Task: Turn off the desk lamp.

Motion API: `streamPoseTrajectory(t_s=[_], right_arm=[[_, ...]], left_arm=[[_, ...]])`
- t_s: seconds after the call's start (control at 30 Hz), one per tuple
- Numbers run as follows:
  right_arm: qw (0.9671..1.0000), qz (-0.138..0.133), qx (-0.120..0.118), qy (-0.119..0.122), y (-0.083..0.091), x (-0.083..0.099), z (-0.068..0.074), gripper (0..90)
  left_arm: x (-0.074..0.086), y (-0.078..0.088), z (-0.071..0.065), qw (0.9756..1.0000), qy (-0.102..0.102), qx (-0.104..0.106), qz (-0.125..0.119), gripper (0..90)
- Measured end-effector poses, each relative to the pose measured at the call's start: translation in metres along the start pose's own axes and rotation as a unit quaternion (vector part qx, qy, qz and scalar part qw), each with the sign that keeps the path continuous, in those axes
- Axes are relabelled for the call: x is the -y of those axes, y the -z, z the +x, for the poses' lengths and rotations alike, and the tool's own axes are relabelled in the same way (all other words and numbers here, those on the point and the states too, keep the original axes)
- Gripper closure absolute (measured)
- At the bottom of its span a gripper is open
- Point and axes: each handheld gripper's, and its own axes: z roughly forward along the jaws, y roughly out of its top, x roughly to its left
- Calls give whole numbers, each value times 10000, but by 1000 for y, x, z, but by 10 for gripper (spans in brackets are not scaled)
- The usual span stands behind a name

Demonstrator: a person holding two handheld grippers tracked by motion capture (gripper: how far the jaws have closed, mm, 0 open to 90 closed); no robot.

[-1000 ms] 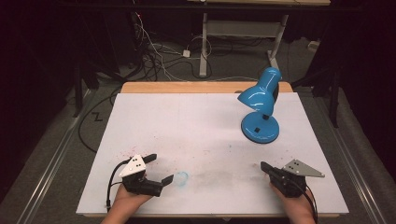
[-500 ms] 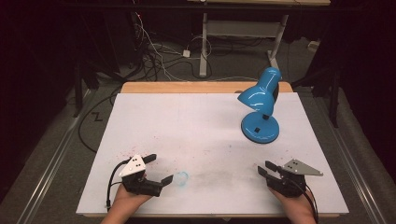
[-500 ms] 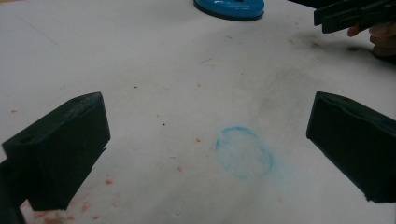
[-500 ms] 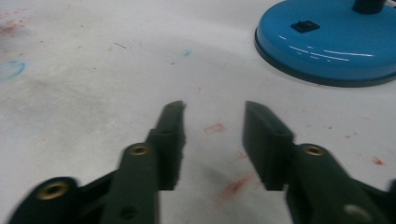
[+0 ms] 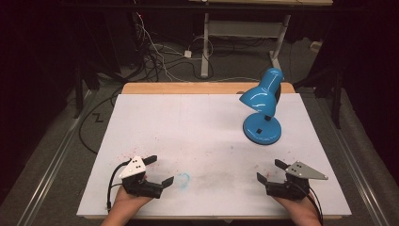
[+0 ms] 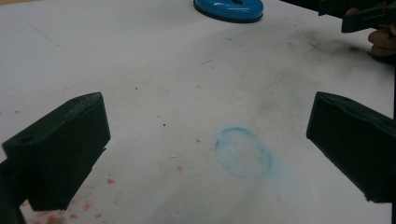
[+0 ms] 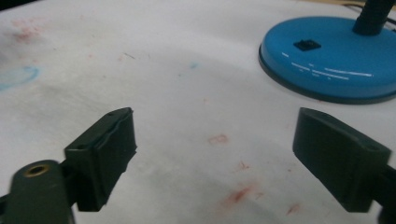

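Note:
A blue desk lamp (image 5: 261, 107) stands at the back right of the white table (image 5: 197, 127), its round base (image 7: 327, 56) in front of my right gripper. My left gripper (image 5: 159, 170) rests near the front left edge, jaws wide apart and empty, pointing toward a faint blue ring mark (image 6: 243, 151). My right gripper (image 5: 270, 171) sits near the front right edge; its jaws have just been opening and nothing lies between them. In the left gripper view the lamp base (image 6: 229, 9) is at the top, and the right gripper (image 6: 359, 14) shows at the top right.
Red smudges (image 7: 240, 193) and a grey stain mark the white sheet. A wooden strip (image 5: 188, 88) runs along the table's far edge. Cables (image 5: 155, 52) and a desk frame (image 5: 244, 28) lie on the floor behind.
The right gripper's jaws went from shut to wide apart. Both hands stayed where they were, and the lamp has not moved.

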Motion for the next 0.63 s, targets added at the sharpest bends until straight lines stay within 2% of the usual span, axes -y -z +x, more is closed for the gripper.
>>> streamPoseTrajectory(t_s=[0.1,0.13,0.2,0.33,0.63], right_arm=[[9999,-148,-52,7,6,-2,1,8],[9997,-243,-93,-45,9,-4,1,0],[9993,-370,-94,-47,11,-5,1,0],[9991,-410,-41,-55,9,-5,2,0],[9993,-378,-7,-26,10,-1,0,0]], left_arm=[[0,2,1,10000,8,-32,-29,0],[0,2,2,10000,23,-37,-24,0],[0,1,2,10000,27,-47,-17,0],[0,-1,1,10000,17,-44,-15,0],[0,-3,0,10000,20,-42,14,0]])
